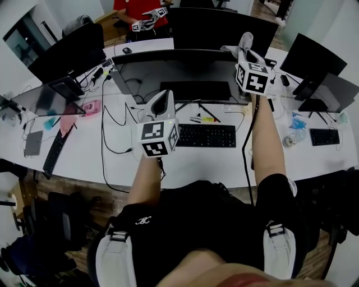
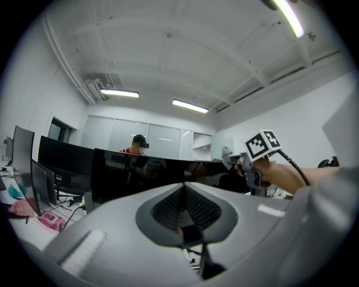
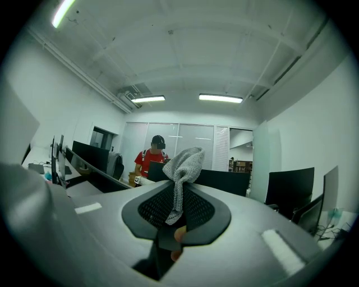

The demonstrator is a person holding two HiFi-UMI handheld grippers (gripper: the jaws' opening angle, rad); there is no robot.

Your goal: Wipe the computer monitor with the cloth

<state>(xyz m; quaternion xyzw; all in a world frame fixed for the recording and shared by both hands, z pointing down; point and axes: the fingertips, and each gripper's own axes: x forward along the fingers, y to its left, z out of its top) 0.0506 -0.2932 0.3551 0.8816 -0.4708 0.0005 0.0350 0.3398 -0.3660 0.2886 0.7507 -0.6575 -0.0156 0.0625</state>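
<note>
The wide black computer monitor (image 1: 185, 70) stands at the middle of the white desk (image 1: 84, 162); its dark screen (image 2: 140, 174) fills the middle of the left gripper view. My right gripper (image 1: 245, 42) is raised at the monitor's top right corner, shut on a grey knitted cloth (image 1: 231, 50). In the right gripper view the cloth (image 3: 184, 168) sticks up from between the closed jaws of the right gripper (image 3: 178, 193). My left gripper (image 1: 162, 96) hovers in front of the monitor's lower left part. The left gripper (image 2: 184, 190) is shut with nothing in it.
A black keyboard (image 1: 206, 135) lies below the monitor, with pens (image 1: 203, 118) behind it. Cables (image 1: 115, 120) trail over the desk's left part. More monitors stand to the left (image 1: 67, 53) and right (image 1: 322, 89). A person in red (image 1: 140, 8) sits behind.
</note>
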